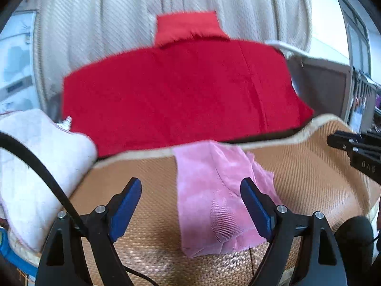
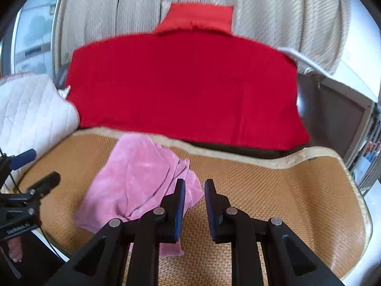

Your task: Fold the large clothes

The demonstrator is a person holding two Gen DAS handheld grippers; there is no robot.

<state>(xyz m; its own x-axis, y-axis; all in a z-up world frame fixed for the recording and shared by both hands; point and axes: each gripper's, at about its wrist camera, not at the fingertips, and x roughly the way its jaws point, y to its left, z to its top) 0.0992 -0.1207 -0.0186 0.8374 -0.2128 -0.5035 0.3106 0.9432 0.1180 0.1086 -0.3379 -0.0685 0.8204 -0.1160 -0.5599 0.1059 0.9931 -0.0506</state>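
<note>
A pink garment (image 1: pixel 214 202) lies folded and a little crumpled on the woven tan mat (image 1: pixel 309 178). My left gripper (image 1: pixel 190 182) hovers above it, jaws wide open, blue pads apart and touching nothing. My right gripper (image 2: pixel 194 182) is shut, with only a narrow slit between its pads and nothing in it. It hangs over the mat (image 2: pixel 273 190) just right of the pink garment (image 2: pixel 138 178). The left gripper (image 2: pixel 38 169) shows at the left edge of the right wrist view, and the right gripper (image 1: pixel 333 140) at the right edge of the left wrist view.
A large red cloth (image 1: pixel 178 95) covers the surface behind the mat, with a smaller red piece (image 1: pixel 188 27) above it. A white quilted pillow (image 1: pixel 35 166) sits at the left. Pale curtains (image 1: pixel 107 23) hang behind. A dark cabinet (image 2: pixel 338 119) stands at the right.
</note>
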